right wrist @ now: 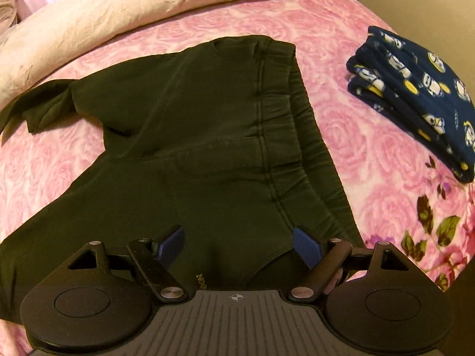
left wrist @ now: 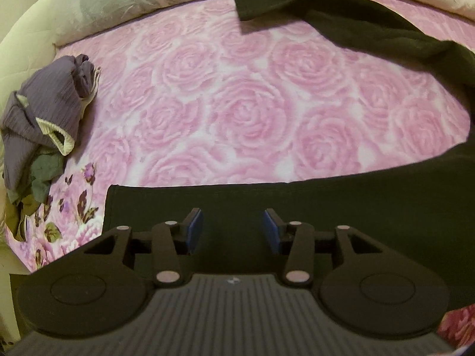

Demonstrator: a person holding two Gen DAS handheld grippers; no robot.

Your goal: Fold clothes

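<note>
1. Between the spread fingers of the right gripper [right wrist: 239, 244] lie the dark trousers [right wrist: 190, 136], spread flat, waistband stitching running ahead of the right finger; nothing is gripped.
2. Under the left gripper [left wrist: 233, 227], also open and empty, one trouser leg stretches flat.
3. Beyond the fingers spreads a pink rose blanket [left wrist: 237, 103].
4. Ahead-left of the left fingers sits a crumpled purple garment [left wrist: 44, 109]; ahead-right of the right fingers, a folded navy printed garment [right wrist: 415, 95].
5. Farthest, a cream quilt [right wrist: 148, 3].
</note>
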